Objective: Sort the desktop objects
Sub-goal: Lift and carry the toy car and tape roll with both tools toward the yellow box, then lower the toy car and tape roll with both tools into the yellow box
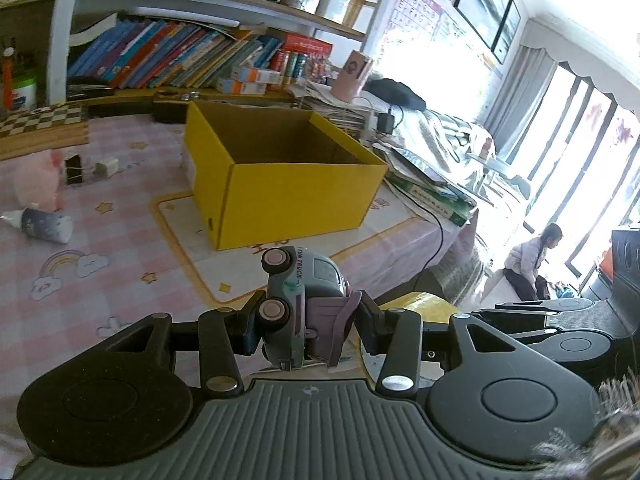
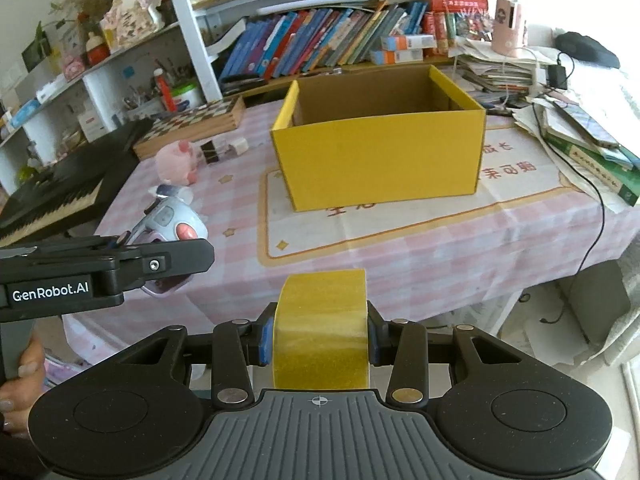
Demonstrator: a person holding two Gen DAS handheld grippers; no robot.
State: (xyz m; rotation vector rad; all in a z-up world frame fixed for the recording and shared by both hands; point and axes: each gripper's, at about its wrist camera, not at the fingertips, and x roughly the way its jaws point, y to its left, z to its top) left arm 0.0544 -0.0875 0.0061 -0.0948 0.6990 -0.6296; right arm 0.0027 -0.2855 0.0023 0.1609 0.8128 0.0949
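Two views looked forward along a pair of tools held by one person over a counter (image 2: 440,240) covered in a pink checked cloth. The left hand-held gripper (image 1: 306,322) was clamped on a toy truck (image 1: 298,300), grey-green with pale wheels; the truck lay on its side between the pads, its nose pointing away toward the far side of the counter. The right hand-held gripper (image 2: 320,338) was clamped on a roll of yellow tape (image 2: 322,328), gripped across its flat sides so the curved band faced the camera. A yellow box (image 2: 380,160), open at the top, stood on the counter ahead of both. From the right view it sat straight ahead and a little to the right, its long side facing the camera; from the left view it sat ahead with one corner turned toward the camera. Neither object was over the box: both hung near the counter's front edge, apart from it. The two seemed about equally near, so either could probably go first, moving forward and over the near wall. In the right view the left tool crossed the left side of the picture with the truck in its grip. Left of the box lay a pink plush (image 2: 176,164), a small tube (image 1: 40,224) on its side and a binder clip (image 2: 212,152), all apart from the box. Shelves of books (image 2: 320,36) rose behind the counter.
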